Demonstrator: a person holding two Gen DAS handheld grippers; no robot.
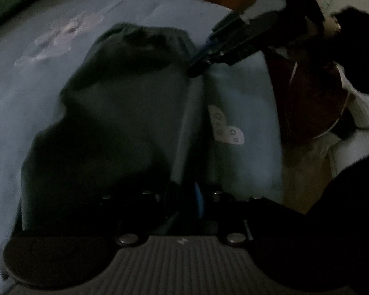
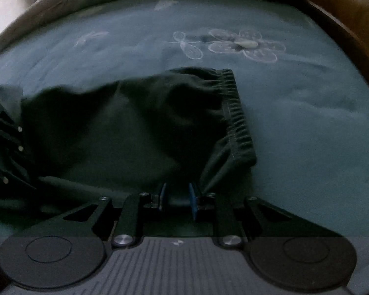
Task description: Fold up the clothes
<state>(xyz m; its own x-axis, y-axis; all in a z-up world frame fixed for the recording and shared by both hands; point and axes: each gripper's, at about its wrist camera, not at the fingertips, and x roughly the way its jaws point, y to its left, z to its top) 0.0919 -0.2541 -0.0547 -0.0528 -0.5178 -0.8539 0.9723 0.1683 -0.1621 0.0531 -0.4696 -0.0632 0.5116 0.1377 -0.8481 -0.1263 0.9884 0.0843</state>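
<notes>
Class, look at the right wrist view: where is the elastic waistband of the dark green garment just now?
The elastic waistband runs down the garment's right edge, centre-right in the right wrist view, on the teal bedspread below the embroidered flower.

Dim room: teal flower-embroidered bedspread (image 2: 295, 113), wooden bed frame (image 2: 342, 17).

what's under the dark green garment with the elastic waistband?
The dark green garment lies on a teal bedsheet with white flower embroidery. Sheet shows all around it; whatever is directly beneath is covered.

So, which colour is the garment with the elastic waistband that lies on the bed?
Dark green garment, seen best in the right wrist view.
</notes>
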